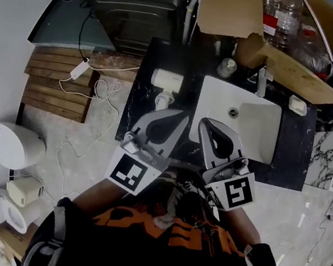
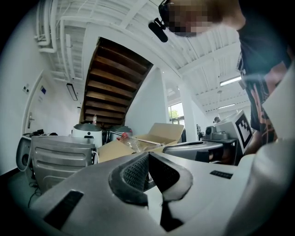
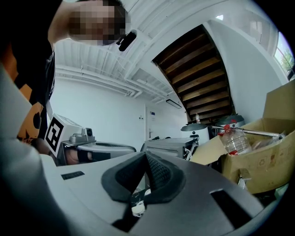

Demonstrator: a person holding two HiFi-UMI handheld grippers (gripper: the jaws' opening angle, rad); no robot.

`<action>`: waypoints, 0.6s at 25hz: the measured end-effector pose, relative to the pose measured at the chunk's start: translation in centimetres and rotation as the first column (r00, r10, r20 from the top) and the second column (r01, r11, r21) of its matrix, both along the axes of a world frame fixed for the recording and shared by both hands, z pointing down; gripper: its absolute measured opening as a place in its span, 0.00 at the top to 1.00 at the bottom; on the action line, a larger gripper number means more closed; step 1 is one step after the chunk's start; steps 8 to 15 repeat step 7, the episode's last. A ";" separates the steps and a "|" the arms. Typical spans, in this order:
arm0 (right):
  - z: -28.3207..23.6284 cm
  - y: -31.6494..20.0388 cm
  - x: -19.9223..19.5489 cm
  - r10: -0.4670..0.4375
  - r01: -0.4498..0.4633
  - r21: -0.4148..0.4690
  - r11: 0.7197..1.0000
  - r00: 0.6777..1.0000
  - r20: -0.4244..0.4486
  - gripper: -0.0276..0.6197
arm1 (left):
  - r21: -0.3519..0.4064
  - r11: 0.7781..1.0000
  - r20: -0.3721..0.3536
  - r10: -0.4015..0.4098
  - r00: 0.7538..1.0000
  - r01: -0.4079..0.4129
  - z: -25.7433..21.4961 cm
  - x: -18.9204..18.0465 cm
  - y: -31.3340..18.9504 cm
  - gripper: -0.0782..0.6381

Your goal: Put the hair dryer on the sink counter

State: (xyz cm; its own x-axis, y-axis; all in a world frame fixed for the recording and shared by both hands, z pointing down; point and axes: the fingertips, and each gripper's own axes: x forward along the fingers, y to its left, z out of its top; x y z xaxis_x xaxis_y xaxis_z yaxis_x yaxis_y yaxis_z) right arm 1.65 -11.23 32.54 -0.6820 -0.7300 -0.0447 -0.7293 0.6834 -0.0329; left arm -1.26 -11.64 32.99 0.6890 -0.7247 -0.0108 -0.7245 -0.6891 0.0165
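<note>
The table (image 1: 134,107) lies ahead of my left hand-held gripper (image 1: 180,120) and right hand-held gripper (image 1: 208,125), both closed and empty. The dryer (image 1: 166,79) lies there just beyond the left one. It is probably light, stiff, slick plastic, so I'd take its handle (image 1: 163,100).

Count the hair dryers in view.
1. The white hair dryer lies on the black counter, left of the sink basin; the cardboard box could hide others.

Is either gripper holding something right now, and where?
Nothing is held. The left gripper and right gripper are both shut and empty; the hair dryer lies on the counter.
</note>
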 end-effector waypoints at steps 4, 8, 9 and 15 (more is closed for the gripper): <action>-0.1 0.3 0.1 0.005 -0.005 0.004 1.000 1.000 -0.004 0.94 | 0.012 1.000 0.008 0.015 1.000 -0.015 -0.2 0.4 0.3 0.86; -0.2 0.5 0.1 0.006 -0.006 0.010 1.000 1.000 -0.004 0.94 | 0.015 1.000 0.017 0.018 1.000 -0.019 -0.1 0.4 0.5 0.86; -0.2 0.5 0.1 0.006 -0.006 0.010 1.000 1.000 -0.004 0.94 | 0.015 1.000 0.017 0.018 1.000 -0.019 -0.1 0.4 0.5 0.86; -0.2 0.5 0.1 0.006 -0.006 0.010 1.000 1.000 -0.004 0.94 | 0.015 1.000 0.017 0.018 1.000 -0.019 -0.1 0.4 0.5 0.86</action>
